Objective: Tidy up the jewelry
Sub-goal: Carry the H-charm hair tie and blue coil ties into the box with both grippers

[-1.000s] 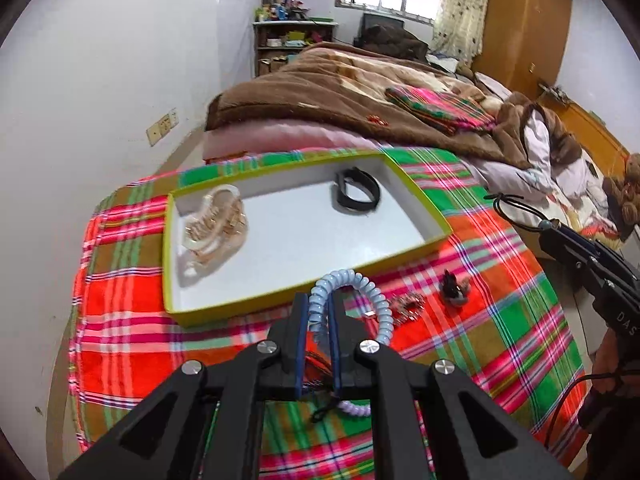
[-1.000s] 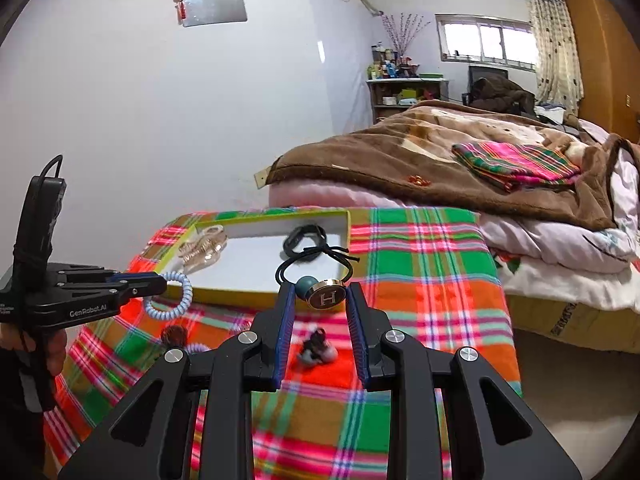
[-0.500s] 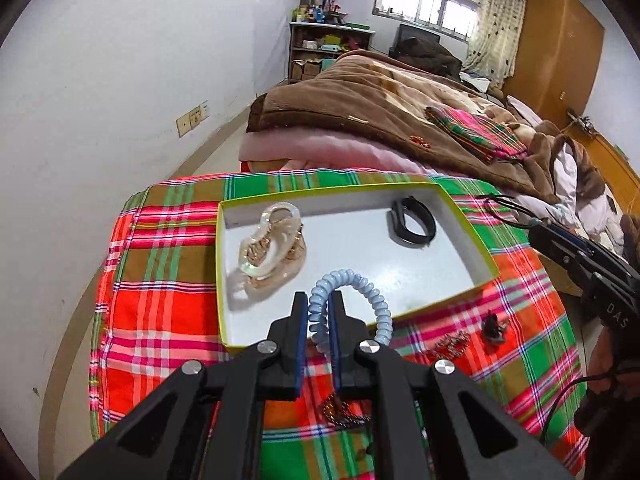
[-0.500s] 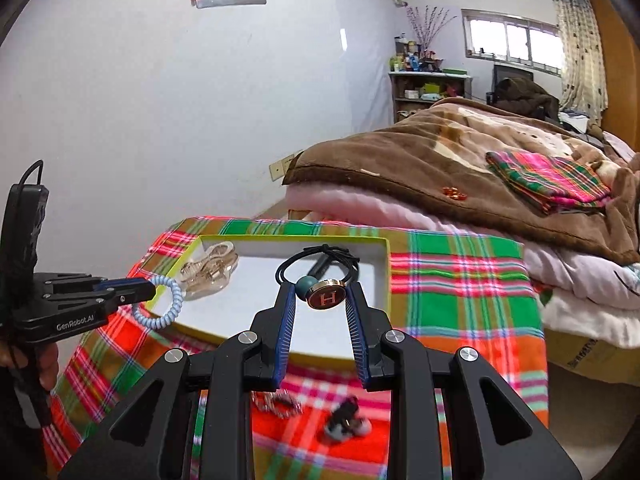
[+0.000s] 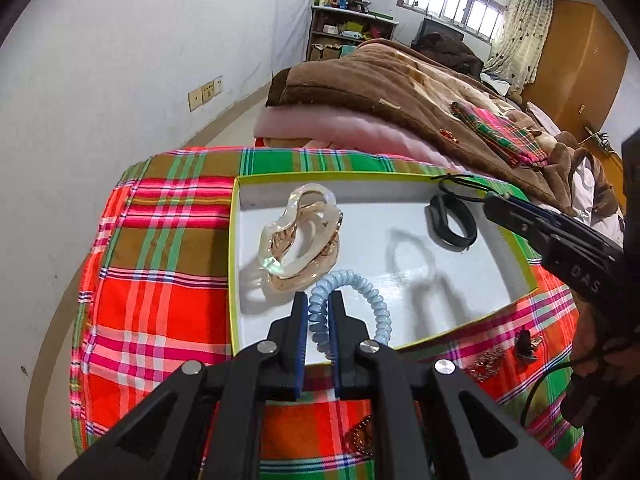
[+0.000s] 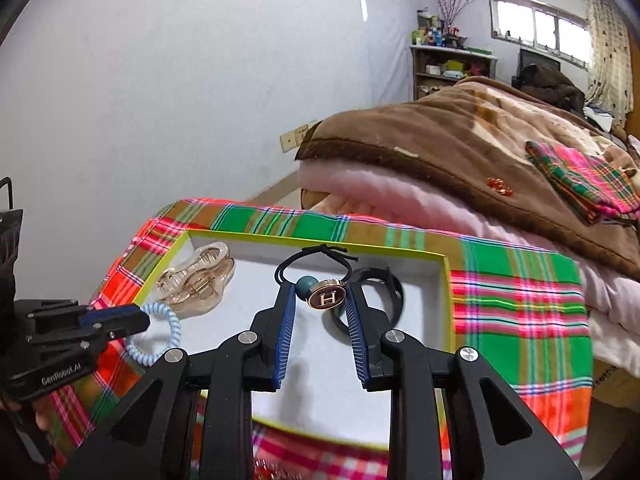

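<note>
Both loads are already carried over the tray (image 5: pixel 236 264), so the coming move turns on what lies straight below each one. The left gripper (image 5: pixel 319 320) is nearly closed on a blue coil tie (image 5: pixel 347 280), whose loop stands up and bends to the right over the tray's near-left part; the clear hair clip (image 5: pixel 302 236) lies just beyond and slightly left of it, its long axis running near to far. The right gripper (image 6: pixel 321 308) is part open, and a black hair tie (image 6: pixel 320 258) with a round H charm (image 6: pixel 329 298) is pinched between its pads, the loop pointing away toward the far wall of the tray. A black band (image 6: pixel 384 280) lies just right of and below that charm, in the far-right part. Bare white floor is seen between clip and band, and it is judged the best open room for both releases. The yellow rim is close under the left tool on the near side. On the plaid cloth (image 5: pixel 160 280), near right of the tray, small pieces (image 5: pixel 486 358) are left.
</note>
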`<act>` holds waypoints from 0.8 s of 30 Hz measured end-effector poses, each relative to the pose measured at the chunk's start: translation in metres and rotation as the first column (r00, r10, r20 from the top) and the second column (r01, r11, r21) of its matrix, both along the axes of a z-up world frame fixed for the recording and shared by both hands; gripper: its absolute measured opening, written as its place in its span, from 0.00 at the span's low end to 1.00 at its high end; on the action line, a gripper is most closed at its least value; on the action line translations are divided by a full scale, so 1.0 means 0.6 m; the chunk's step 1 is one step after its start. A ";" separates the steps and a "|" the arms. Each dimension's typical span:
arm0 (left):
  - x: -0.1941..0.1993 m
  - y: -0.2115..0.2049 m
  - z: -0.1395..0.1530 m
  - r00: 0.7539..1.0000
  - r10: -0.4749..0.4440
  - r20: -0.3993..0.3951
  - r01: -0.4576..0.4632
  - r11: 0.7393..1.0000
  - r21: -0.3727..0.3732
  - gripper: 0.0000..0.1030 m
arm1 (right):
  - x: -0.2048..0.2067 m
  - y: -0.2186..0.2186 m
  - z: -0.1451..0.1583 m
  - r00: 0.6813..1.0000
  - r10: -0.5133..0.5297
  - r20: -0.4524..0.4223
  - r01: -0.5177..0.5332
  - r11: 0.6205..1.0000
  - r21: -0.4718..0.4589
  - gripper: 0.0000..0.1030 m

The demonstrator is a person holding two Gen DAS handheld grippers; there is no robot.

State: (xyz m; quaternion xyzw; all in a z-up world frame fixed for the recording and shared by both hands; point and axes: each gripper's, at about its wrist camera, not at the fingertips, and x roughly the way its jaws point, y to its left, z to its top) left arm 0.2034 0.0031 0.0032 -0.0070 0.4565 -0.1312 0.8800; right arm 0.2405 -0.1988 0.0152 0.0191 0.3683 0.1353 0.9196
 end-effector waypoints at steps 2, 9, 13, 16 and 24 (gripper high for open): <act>0.004 0.002 -0.006 1.000 0.004 -0.009 -0.004 1.000 0.000 0.10 | 0.008 0.007 -0.008 1.000 0.008 -0.013 -0.008 1.000 -0.006 0.26; 0.013 0.009 -0.025 0.999 0.012 -0.032 -0.012 1.000 -0.002 0.10 | 0.037 0.029 -0.033 0.996 0.038 -0.077 -0.039 0.999 -0.002 0.26; 0.013 0.014 -0.033 0.999 0.012 -0.046 -0.012 1.000 0.001 0.10 | 0.053 0.042 -0.049 0.992 0.045 -0.115 -0.048 0.999 -0.020 0.26; 0.016 0.016 -0.040 0.998 0.018 -0.059 -0.018 1.000 -0.002 0.10 | 0.058 0.050 -0.057 0.990 0.054 -0.130 -0.058 0.998 -0.033 0.26; 0.020 0.016 -0.050 0.997 0.015 -0.071 -0.015 1.000 -0.001 0.10 | 0.070 0.061 -0.068 0.986 0.058 -0.155 -0.068 0.996 -0.061 0.26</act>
